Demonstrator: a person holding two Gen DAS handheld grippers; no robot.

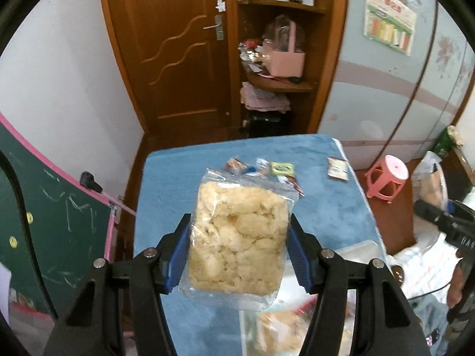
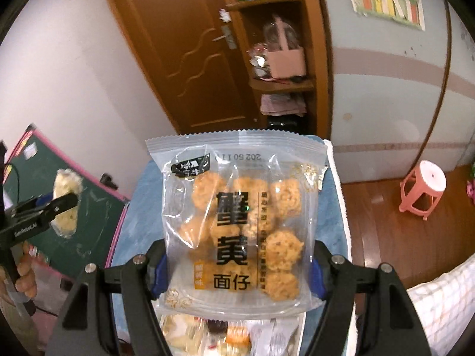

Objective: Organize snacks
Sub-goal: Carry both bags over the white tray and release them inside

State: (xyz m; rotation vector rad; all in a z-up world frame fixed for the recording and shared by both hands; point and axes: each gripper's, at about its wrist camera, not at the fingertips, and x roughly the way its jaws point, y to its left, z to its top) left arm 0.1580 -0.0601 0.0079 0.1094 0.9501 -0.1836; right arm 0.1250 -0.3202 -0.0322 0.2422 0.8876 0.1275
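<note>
Aloft above a blue-covered table (image 1: 184,178): two packets, one per gripper. Clamped between the blue pads of the left gripper (image 1: 240,231), a clear bag (image 1: 240,231) packed with pale crumbly cake. Pinched at both edges by the right gripper (image 2: 237,267), a printed clear pouch (image 2: 240,216) holding roughly eight golden noodle balls. Scattered at the table's far end, about five small wrapped snacks (image 1: 261,170). Off to the right on the wooden floor, one pink stool (image 1: 386,178).
</note>
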